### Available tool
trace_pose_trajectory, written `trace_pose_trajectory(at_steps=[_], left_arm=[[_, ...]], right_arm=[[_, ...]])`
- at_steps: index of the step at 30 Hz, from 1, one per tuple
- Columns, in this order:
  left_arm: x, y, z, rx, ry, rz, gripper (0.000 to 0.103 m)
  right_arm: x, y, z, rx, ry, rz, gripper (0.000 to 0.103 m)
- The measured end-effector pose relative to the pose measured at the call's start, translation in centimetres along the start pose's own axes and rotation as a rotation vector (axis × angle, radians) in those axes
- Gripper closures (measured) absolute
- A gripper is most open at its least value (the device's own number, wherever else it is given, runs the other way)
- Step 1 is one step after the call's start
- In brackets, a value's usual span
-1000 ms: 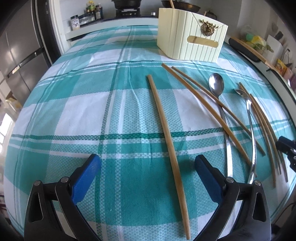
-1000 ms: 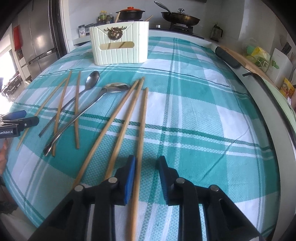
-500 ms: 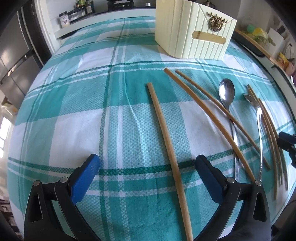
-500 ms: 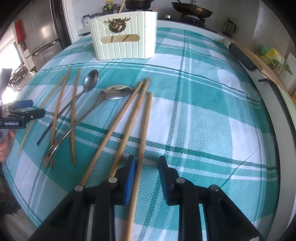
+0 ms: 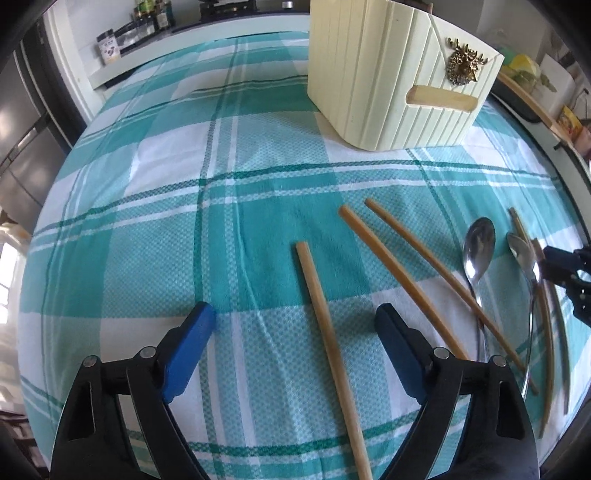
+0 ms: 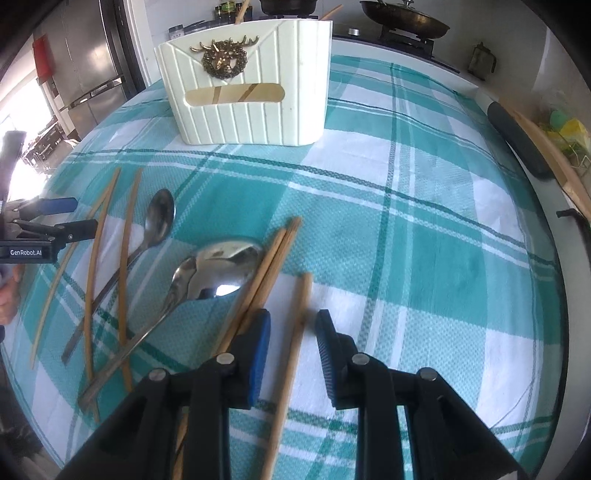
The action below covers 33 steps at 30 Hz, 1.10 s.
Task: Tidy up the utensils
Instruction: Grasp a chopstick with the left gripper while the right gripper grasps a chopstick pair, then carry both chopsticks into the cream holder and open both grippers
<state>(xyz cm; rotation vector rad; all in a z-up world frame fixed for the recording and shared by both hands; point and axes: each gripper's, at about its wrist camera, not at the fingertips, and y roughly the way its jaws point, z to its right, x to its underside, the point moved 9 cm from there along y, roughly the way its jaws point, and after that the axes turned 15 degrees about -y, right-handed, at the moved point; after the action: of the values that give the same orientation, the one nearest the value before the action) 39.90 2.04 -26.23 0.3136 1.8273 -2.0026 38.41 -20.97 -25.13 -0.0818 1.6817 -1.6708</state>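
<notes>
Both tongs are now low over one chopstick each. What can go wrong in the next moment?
The right tongs straddle one chopstick, but a pair of chopsticks lies right beside the left finger; closing may catch or push it, perhaps into the large spoon. The left tongs are wide open around a lone chopstick, which sits off-centre and could roll on the cloth.

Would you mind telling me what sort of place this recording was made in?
Most likely a home kitchen. A wok sits on a stove behind the table, a steel fridge stands to one side, and chopsticks and spoons lie on the checked tablecloth before a cream holder.
</notes>
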Motion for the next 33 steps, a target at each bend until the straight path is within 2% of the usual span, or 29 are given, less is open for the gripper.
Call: trace_pose_trajectory(at_steps=[3,4,7,9,11,13,18,21,28,33], left_arm=[[-0.6,0.1,0.2,0.001,0.005,-0.001,0.026],[-0.8,0.1,0.3,0.005,0.008,-0.001,0.033],[-1.0,-0.1,0.7,0.008,0.017,0.008,0.045],[-1.0,-0.2,0.9,0.013,0.024,0.021,0.057],[-1.0,-0.4,1.1,0.01,0.029,0.036,0.078],[-1.1,-0.5,1.1,0.009,0.031,0.051,0.093],[-1.3,-1.2,0.7,0.062,-0.014,0.063,0.097],[-1.9,-3.0,0.7,0.105,-0.04,0.105,0.098],[-3.3,-11.2,0.8,0.209,-0.06,0.242,0.098],[-2.8,-17.5,1.1,0.27,-0.037,0.341,0.098]], right_arm=[[-0.9,0.6,0.4,0.0,0.009,-0.003,0.08],[-1.2,0.7,0.5,0.002,0.01,-0.003,0.081],[-1.8,1.1,0.9,0.004,0.02,-0.003,0.093],[-2.0,1.2,1.1,0.003,0.036,-0.001,0.095],[-2.1,1.3,1.2,-0.003,0.06,0.008,0.096],[-2.2,1.2,1.5,-0.014,0.091,0.027,0.096],[-2.5,-0.5,1.9,-0.037,0.14,0.095,0.096],[-3.1,-2.8,2.1,-0.037,0.151,0.148,0.096],[-4.6,-10.8,2.0,-0.044,0.145,0.311,0.097],[-4.6,-16.6,0.7,-0.029,0.109,0.413,0.097]])
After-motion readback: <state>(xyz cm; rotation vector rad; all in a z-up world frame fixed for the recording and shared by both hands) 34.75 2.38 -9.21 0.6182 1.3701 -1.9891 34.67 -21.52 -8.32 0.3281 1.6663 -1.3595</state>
